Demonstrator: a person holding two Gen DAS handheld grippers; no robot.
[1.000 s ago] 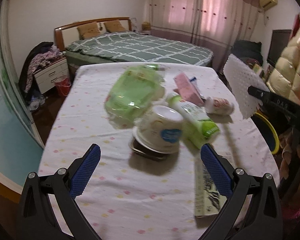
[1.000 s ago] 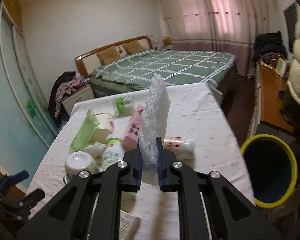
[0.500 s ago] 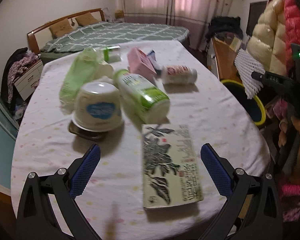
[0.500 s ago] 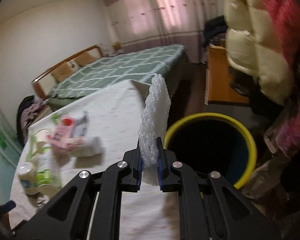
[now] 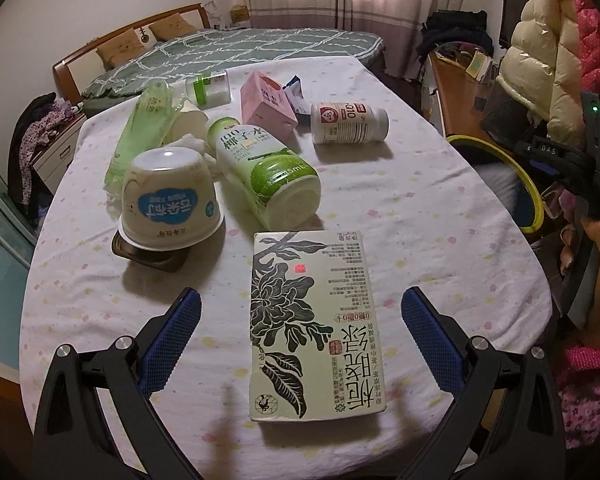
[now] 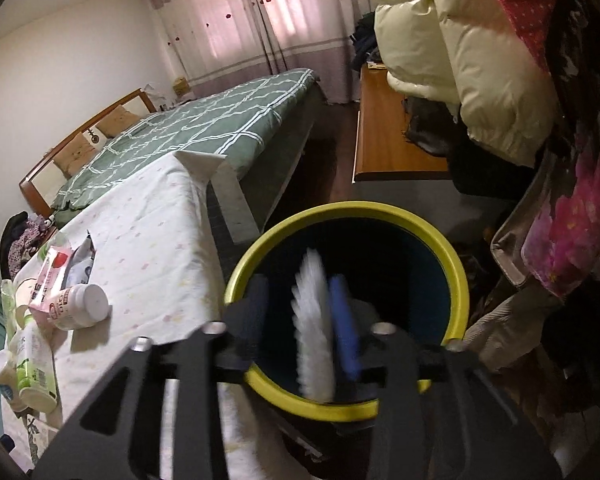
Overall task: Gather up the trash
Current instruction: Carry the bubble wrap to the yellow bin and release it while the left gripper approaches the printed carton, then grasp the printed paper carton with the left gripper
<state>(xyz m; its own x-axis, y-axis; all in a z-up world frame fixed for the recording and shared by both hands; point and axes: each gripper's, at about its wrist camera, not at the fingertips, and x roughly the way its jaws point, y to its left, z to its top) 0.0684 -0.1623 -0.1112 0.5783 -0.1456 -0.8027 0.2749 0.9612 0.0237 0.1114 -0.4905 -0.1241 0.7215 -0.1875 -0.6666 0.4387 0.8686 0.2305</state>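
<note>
Opening my right gripper (image 6: 304,320) fingers, I drop the white bubble-wrap sheet (image 6: 314,328) into the yellow-rimmed bin (image 6: 458,280); left gripper (image 5: 300,340) fingers wide and empty, the cluttered cloth-covered counter (image 5: 420,216) remains.

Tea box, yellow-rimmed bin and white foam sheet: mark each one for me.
tea box (image 5: 316,320): left wrist view, middle of its printed top face.
yellow-rimmed bin (image 6: 456,268): right wrist view, right side of its rim.
white foam sheet (image 6: 314,328): right wrist view, middle of the blurred sheet over the bin's mouth.
</note>
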